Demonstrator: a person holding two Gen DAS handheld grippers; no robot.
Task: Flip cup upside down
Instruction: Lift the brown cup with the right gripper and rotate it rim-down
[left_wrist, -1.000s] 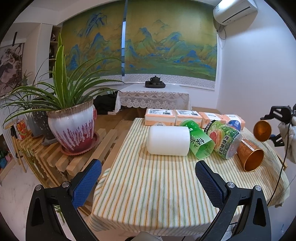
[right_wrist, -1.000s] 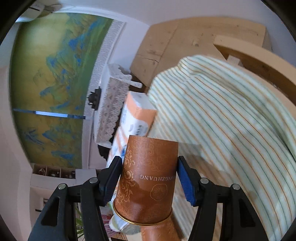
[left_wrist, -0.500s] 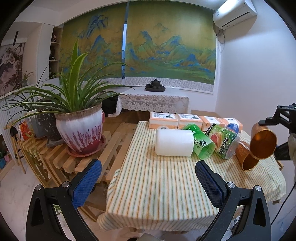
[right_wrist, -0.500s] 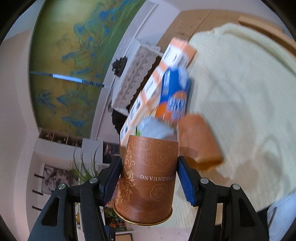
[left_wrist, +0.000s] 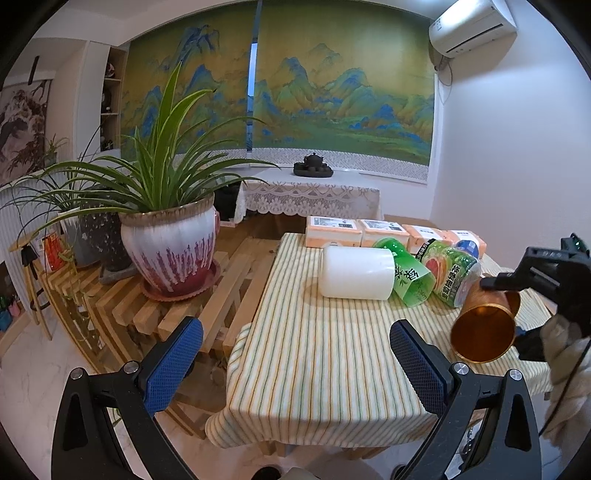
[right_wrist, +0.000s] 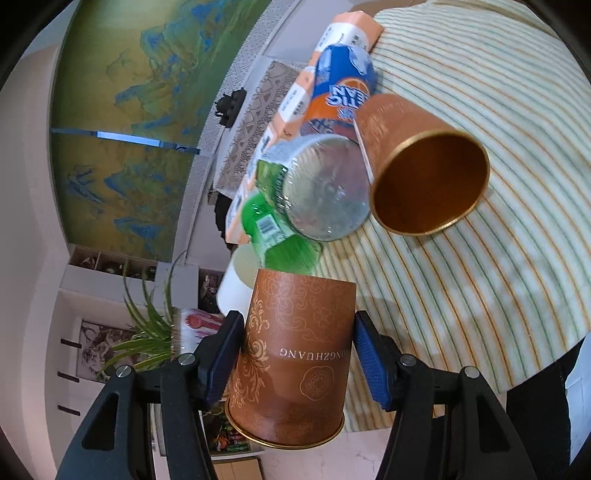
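- The right gripper (right_wrist: 297, 360) is clamped on a brown cup (right_wrist: 293, 360); its blue pads (right_wrist: 365, 363) press the cup's two sides; the gold-rimmed mouth faces back toward the camera, the closed base points away toward the striped tablecloth (right_wrist: 498, 258).
- From the left wrist view, the same held cup (left_wrist: 484, 328) hangs in the air, tilted with its open mouth turned toward the near edge of the tablecloth (left_wrist: 325, 354); the right gripper (left_wrist: 532, 280) shows there as black arms at the cup's far side.
- A second brown cup (right_wrist: 417, 162) lies on its side on the tablecloth, mouth open toward the held cup and apart from it.
- Just beside the lying cup: a clear bottle (right_wrist: 321, 192) with a green label, its base facing the camera; an orange and blue bottle (right_wrist: 341, 92) behind it.
- A white cylinder (left_wrist: 356, 273) lies on its side on the tablecloth, touching a green bottle (left_wrist: 406, 277); orange packs (left_wrist: 332, 230) line the cloth's far edge.
- The left gripper (left_wrist: 295, 350) has its fingers spread wide apart, holding nothing, above the tablecloth's near end.
- A potted plant (left_wrist: 168, 236) stands on a slatted wooden stand, left of the tablecloth.
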